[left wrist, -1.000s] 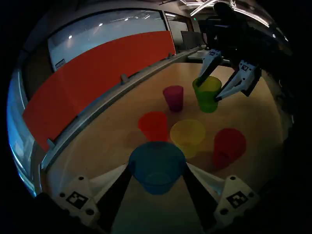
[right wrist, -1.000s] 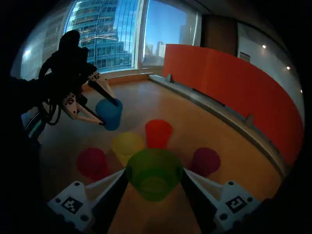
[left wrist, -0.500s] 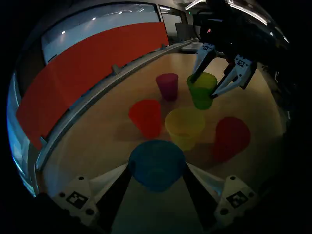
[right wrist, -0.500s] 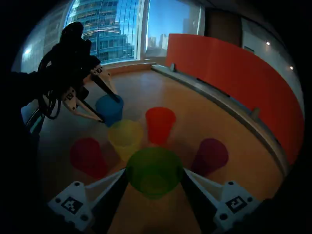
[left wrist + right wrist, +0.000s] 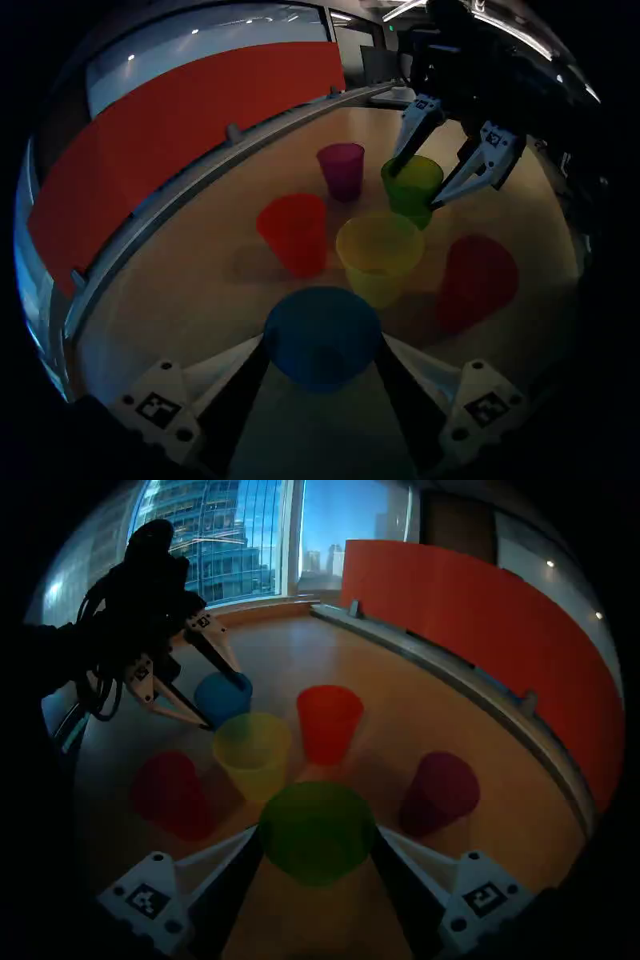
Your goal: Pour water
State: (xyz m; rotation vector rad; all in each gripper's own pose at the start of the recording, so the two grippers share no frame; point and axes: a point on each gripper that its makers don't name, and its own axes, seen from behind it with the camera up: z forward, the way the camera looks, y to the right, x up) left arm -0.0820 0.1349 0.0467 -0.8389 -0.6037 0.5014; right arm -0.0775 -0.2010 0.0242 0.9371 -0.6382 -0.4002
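Left tongs (image 5: 322, 346): closed on the blue cup (image 5: 322, 332), which is held upright just beside the yellow cup (image 5: 379, 254).
Right tongs (image 5: 316, 838): closed on the green cup (image 5: 316, 824), held upright over the bench (image 5: 200, 296).
Risk: water may be spilled if a held cup is tipped before its rim is over a receiver. The orange cup (image 5: 294, 234) or red cup (image 5: 476, 280) may be knocked.
Look: cups are seen as translucent plastic; a water level cannot be told.

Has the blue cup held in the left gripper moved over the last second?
Yes. In the right gripper view the blue cup has drawn toward the standing yellow cup, whose rim now overlaps it.
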